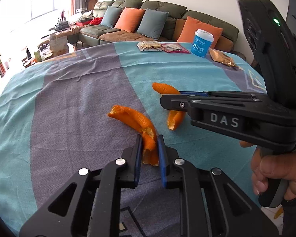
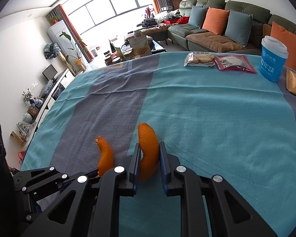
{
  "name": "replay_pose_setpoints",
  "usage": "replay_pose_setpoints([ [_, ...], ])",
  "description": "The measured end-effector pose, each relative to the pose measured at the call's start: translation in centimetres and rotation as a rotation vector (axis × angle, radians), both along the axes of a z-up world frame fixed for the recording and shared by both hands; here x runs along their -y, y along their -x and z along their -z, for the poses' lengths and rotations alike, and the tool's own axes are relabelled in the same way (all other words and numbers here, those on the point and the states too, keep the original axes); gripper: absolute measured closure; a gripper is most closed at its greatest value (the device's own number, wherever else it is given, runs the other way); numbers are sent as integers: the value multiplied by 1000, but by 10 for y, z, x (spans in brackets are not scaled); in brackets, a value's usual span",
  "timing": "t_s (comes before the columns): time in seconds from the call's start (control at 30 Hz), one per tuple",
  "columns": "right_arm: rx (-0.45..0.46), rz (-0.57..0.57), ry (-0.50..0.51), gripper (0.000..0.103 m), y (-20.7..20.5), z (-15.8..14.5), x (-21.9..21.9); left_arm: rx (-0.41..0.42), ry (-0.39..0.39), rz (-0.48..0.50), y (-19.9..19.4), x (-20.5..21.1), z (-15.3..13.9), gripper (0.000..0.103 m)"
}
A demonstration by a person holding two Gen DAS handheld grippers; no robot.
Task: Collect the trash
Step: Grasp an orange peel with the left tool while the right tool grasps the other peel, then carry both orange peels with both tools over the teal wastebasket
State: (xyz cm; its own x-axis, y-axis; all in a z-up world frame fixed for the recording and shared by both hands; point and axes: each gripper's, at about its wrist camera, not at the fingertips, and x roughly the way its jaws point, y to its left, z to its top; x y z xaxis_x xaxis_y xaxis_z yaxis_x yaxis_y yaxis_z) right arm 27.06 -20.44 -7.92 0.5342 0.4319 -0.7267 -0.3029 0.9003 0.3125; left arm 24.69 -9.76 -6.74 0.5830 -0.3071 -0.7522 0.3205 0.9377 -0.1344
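Two curled orange peels are held over a table with a teal and grey cloth (image 1: 69, 102). My left gripper (image 1: 149, 141) is shut on one orange peel (image 1: 136, 118), which sticks out forward and to the left. My right gripper (image 2: 149, 148) is shut on the second orange peel (image 2: 148, 144), which stands up between the blue pads. In the left wrist view the right gripper (image 1: 167, 98) comes in from the right, its peel (image 1: 164, 88) curving above and below the fingers. The left gripper's peel (image 2: 105, 156) shows in the right wrist view too.
At the far side of the table lie a biscuit packet (image 1: 150, 46), a red snack packet (image 1: 174, 48), a blue paper cup with a white lid (image 1: 202, 43) and a brown packet (image 1: 223, 58). A green sofa (image 1: 167, 19) with cushions stands behind.
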Motion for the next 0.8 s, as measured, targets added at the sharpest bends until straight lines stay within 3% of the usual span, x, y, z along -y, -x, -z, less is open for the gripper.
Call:
replay_pose_setpoints([
  [0.2,20,14,-20,87,8,-6,2,11,10,0,5,-2,-5,90],
  [0.8,122,3,-45,88,50,-42,-8,163,20,-106,55,-49,-57,90],
])
